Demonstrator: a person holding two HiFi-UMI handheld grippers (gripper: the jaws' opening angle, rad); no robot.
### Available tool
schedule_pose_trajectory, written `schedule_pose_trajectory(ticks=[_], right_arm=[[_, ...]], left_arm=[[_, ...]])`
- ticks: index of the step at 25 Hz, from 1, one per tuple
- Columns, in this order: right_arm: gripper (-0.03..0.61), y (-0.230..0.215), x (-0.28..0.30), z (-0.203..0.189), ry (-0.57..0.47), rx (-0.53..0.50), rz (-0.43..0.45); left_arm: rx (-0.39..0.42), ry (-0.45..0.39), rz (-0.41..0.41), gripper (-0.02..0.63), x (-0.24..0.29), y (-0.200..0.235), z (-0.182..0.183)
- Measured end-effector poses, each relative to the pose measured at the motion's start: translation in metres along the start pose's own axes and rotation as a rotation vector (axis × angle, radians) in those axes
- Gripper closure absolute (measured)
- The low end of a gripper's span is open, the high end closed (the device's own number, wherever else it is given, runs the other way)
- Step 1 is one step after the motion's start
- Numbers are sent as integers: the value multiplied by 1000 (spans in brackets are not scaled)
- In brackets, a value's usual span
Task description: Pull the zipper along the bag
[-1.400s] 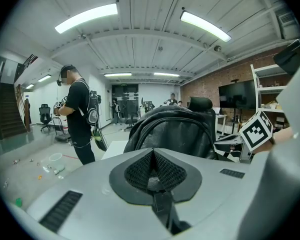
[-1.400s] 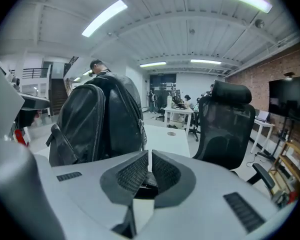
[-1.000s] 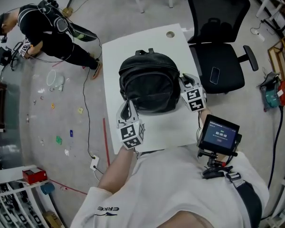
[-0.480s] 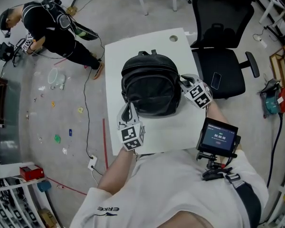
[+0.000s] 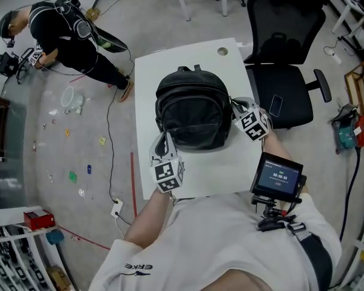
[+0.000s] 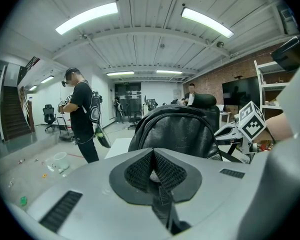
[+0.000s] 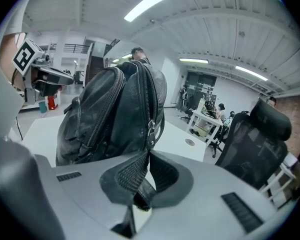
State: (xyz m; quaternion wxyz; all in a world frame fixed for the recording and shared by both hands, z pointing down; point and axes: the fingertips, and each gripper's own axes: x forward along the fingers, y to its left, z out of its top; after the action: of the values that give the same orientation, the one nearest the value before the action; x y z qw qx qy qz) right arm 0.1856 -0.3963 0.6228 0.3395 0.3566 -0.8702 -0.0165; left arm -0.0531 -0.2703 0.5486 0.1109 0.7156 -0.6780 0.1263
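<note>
One black bag [image 5: 193, 109] stands upright in the middle of the single white desk [image 5: 170, 65]. No view shows what is inside it. The right gripper view shows two zipper tracks running up the bag's side. One slider [image 7: 150, 127] sits low on the nearer track, just above the right gripper [image 7: 148, 154]. That gripper's jaws are pressed together on the dark pull tab [image 7: 140, 194] hanging from the slider. The left gripper [image 6: 152, 152] is at the bag's opposite lower corner, near the desk's front edge, with its jaws closed on a black strap [image 6: 162, 204]. One office chair [image 5: 285, 47] stands just beside the desk on the right gripper's side.
</note>
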Motion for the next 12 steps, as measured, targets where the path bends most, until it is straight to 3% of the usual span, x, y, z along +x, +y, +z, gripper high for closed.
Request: schedule_pose_trajectory(ticks=[8, 12], right_arm=[[565, -11, -4, -1, -11, 27, -72], [563, -8, -4, 1, -22, 40, -68]], left_arm=[[1, 2, -5, 611, 2, -4, 0], [2, 4, -6, 611, 1, -2, 3]])
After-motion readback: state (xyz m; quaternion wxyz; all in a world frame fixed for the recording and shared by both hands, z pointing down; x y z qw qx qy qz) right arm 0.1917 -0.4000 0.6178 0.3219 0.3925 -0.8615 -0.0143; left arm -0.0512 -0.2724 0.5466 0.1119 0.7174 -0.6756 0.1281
